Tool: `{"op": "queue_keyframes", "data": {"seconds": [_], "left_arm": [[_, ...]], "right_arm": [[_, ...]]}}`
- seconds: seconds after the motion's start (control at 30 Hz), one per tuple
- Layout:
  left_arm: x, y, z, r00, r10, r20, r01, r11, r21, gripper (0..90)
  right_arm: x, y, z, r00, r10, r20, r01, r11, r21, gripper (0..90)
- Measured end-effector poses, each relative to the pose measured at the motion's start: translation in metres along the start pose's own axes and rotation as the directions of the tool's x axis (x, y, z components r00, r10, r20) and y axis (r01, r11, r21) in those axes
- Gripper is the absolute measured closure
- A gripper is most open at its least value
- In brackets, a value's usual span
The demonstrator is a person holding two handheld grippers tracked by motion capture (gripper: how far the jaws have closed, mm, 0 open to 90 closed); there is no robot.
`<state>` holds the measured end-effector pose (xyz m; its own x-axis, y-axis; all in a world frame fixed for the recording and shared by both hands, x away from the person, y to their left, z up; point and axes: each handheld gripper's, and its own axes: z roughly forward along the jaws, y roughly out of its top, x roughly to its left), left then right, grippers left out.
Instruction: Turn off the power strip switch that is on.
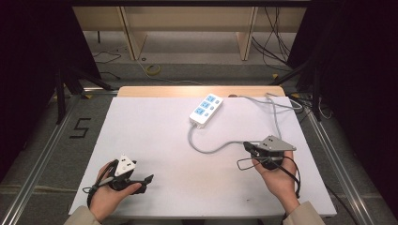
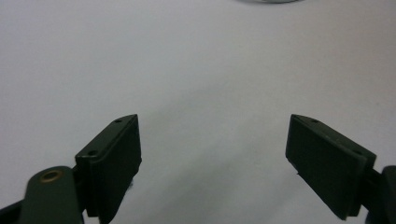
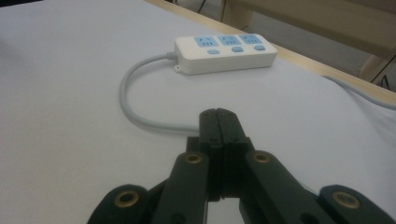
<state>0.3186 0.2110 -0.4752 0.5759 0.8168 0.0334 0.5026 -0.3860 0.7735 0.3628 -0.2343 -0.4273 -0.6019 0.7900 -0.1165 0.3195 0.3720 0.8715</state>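
A white power strip (image 1: 205,109) with blue sockets lies at the far middle of the white table (image 1: 155,140). Its grey cable (image 1: 211,151) loops toward me, then runs right and off the far right edge. My right gripper (image 1: 247,146) is shut, pads pressed together with nothing seen between them, its tips right at the cable. In the right gripper view the shut jaws of the right gripper (image 3: 219,113) hide part of the cable (image 3: 128,100), with the power strip (image 3: 224,53) beyond. My left gripper (image 1: 146,183) rests open at the near left, and the left gripper (image 2: 214,119) has bare table between its jaws.
A wooden strip (image 1: 197,90) borders the table's far edge. Beyond it the floor holds loose cables (image 1: 152,69) and wooden frame legs (image 1: 246,42). Metal rails (image 1: 42,154) run along both sides. A black "5" mark (image 1: 80,127) is on the floor at left.
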Motion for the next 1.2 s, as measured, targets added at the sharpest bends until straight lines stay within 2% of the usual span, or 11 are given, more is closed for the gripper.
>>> {"op": "queue_keyframes", "data": {"seconds": [0.77,1.2], "left_arm": [[0.0,0.0,0.0,1.0,0.002,-0.008,-0.002,1.0,-0.002,18.7],[0.0,0.0,0.0,1.0,0.0,-0.01,0.0,1.0,-0.005,19.0]], "right_arm": [[0.002,0.022,0.025,0.9998,-0.013,-0.014,0.013,1.0,0.015,90.0],[-0.001,0.039,0.041,0.9997,-0.018,-0.019,0.019,0.999,0.033,90.0]]}}
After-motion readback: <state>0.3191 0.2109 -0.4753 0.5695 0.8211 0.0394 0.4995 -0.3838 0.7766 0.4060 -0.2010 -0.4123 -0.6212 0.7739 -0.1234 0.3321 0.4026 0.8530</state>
